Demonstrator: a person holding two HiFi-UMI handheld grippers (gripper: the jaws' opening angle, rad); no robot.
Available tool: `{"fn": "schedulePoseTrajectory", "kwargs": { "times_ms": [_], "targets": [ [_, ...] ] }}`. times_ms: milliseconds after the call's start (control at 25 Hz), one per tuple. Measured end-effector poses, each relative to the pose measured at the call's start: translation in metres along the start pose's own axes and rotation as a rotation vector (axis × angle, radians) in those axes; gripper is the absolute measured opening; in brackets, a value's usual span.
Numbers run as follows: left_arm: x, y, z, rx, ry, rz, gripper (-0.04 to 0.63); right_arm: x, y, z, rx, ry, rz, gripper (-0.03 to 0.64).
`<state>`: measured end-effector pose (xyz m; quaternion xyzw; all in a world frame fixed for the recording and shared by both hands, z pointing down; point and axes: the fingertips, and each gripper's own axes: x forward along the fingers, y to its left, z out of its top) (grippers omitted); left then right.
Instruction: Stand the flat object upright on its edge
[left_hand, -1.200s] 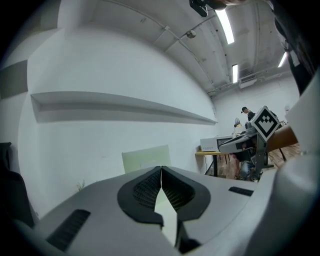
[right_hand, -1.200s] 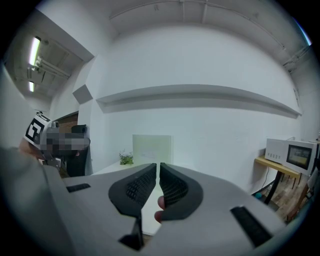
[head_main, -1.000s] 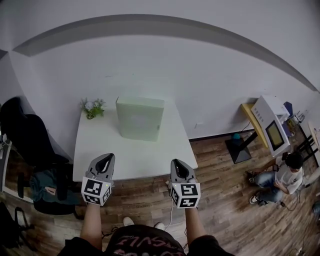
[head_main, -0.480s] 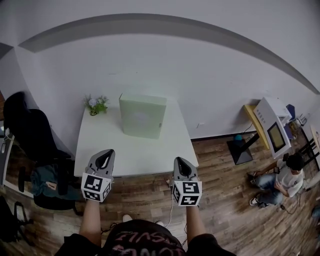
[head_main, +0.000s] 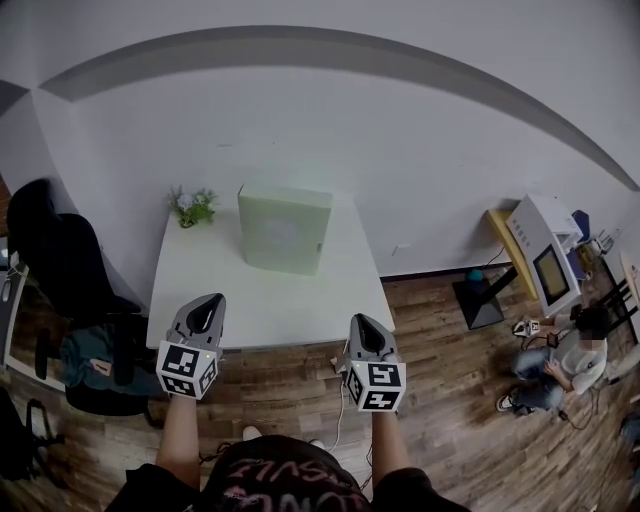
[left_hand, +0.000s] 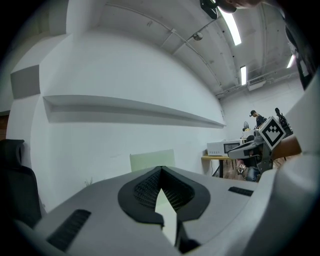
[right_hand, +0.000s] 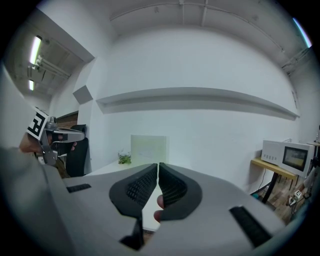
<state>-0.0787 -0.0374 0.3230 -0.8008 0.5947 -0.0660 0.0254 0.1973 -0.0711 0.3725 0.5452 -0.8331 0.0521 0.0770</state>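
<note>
Head view: the flat green box (head_main: 285, 228) stands upright at the far side of the worktop (head_main: 262, 298). Left tongs (head_main: 211, 300) and right tongs (head_main: 359, 322) hover at the worktop's near edge, both pressed together and empty.

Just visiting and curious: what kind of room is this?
Probably an office or lab workspace: a white table, a black office chair, and what looks like a microwave on a side desk.
</note>
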Motion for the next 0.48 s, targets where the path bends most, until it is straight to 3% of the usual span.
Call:
{"fn": "schedulePoseTrajectory", "kwargs": {
  "times_ms": [240,480],
  "targets": [
    [-0.0006,-0.0003,-0.0016,-0.013,0.004,0.004,0.014,0.0022,-0.0040,0.0039,0.038,-0.004,0.009,0.029],
    [0.0003,0.0028,0.0016,-0.019,-0.001,0.016,0.014,0.0006,-0.0058,0.0073,-0.021,-0.021,0.002,0.028]
  ]
}}
